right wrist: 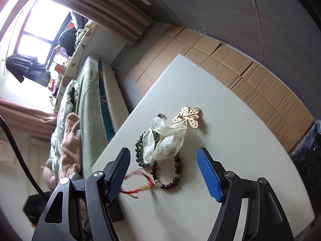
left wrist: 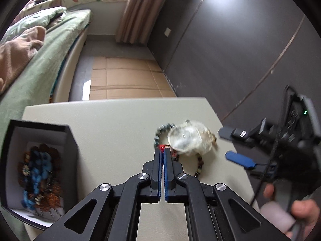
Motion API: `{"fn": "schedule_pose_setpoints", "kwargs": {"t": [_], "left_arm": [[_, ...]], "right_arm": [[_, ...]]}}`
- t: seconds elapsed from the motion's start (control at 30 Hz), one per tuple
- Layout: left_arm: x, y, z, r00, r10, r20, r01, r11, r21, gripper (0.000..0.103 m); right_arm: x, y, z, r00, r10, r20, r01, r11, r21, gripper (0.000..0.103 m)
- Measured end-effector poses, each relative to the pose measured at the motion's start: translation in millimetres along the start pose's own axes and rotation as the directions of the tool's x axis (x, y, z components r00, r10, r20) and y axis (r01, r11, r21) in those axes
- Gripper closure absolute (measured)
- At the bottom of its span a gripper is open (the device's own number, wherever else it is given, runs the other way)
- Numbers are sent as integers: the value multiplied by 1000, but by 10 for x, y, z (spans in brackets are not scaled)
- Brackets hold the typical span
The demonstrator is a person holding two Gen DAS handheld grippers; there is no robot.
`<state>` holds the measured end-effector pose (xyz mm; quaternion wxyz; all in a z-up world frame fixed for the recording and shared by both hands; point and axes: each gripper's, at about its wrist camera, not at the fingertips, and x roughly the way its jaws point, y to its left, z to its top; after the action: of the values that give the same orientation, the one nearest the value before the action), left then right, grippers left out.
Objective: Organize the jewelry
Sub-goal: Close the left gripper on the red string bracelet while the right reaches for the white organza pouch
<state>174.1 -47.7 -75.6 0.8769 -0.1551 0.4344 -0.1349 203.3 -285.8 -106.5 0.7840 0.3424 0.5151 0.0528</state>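
Left gripper (left wrist: 162,150) is pinching shut on the red cord (left wrist: 163,147), which is lying on the tabletop (left wrist: 112,124) beside the bracelets (right wrist: 170,172). Right gripper (right wrist: 162,170) is hanging open over them, holding nothing. Cord is looking light, limp and thin, likely slipping; gripping near the knot seems best. Box (left wrist: 70,140) is sitting at left.

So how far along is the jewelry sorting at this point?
Partly done. The black box already holds a pile of blue and brown beaded pieces. In hand: the left gripper is shut on the red string bracelet. The right gripper is open and holds nothing. Left on the table: a dark green bead bracelet, a mixed bead bracelet, the sheer ribbon and the gold dragonfly piece.
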Motion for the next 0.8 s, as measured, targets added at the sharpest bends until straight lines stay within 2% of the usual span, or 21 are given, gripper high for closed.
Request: {"fn": "schedule_pose_setpoints", "kwargs": {"t": [0.23, 0.4, 0.47, 0.53, 0.6, 0.8], "left_arm": [[-115, 216, 150, 999, -5, 35, 7, 999, -47, 102], [-164, 348, 254, 999, -14, 50, 18, 997, -76, 102], [-183, 393, 275, 998, -17, 52, 22, 996, -87, 102], [-218, 438, 277, 998, -20, 54, 26, 995, -100, 102], [-264, 486, 282, 998, -20, 61, 27, 993, -113, 102], [-438, 538, 276, 995, -16, 99, 29, 992, -126, 102]], "right_arm": [[280, 147, 13, 998, -57, -21, 55, 997, -52, 44], [461, 212, 28, 993, -113, -30, 110, 990, -85, 46], [503, 230, 26, 991, -131, -34, 127, 987, -98, 54], [513, 249, 2, 987, -155, -32, 151, 982, -112, 68], [491, 219, -16, 989, -144, -34, 140, 985, -106, 95], [288, 162, -4, 997, -69, 23, 70, 995, -77, 97]]}}
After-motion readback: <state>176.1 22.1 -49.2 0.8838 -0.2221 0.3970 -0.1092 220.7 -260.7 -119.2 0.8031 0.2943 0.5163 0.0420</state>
